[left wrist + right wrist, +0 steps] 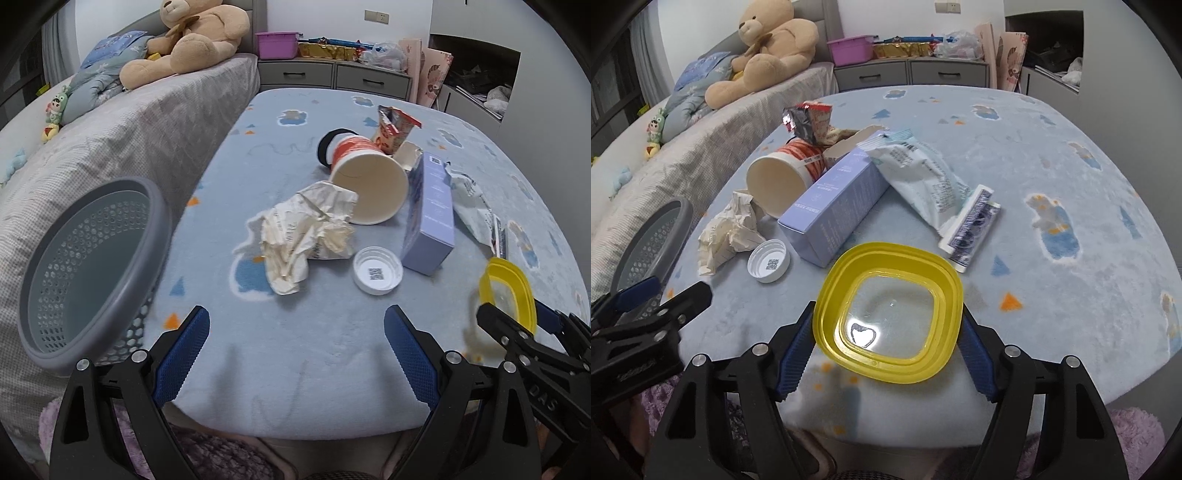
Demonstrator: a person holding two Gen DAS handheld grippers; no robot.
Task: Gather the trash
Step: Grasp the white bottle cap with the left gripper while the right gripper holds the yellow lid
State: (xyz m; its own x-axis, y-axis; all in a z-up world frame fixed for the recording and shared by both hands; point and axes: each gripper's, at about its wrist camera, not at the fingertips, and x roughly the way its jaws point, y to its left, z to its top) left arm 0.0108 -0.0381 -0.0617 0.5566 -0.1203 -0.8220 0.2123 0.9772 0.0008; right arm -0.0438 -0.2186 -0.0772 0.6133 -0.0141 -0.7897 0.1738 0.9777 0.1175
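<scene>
A grey perforated plastic basket [88, 266] sits far left; the left gripper [297, 354] hangs with fingers apart and empty over the blue blanket [332, 350] — the right gripper [888, 343] clamps the square yellow plastic lid [890, 310]

Teddy bear [768, 55] on grey bed cover, your landmark. Purple bin [851, 48] on drawer unit [908, 75], right of bear. Small green doll [654, 127] below-left of bear.

Yellow lid [891, 309], lilac box [837, 206], grey perforated basket [92, 266], orange-and-white cup [364, 173], pale-blue cartoon-print blanket [1052, 155]
</scene>
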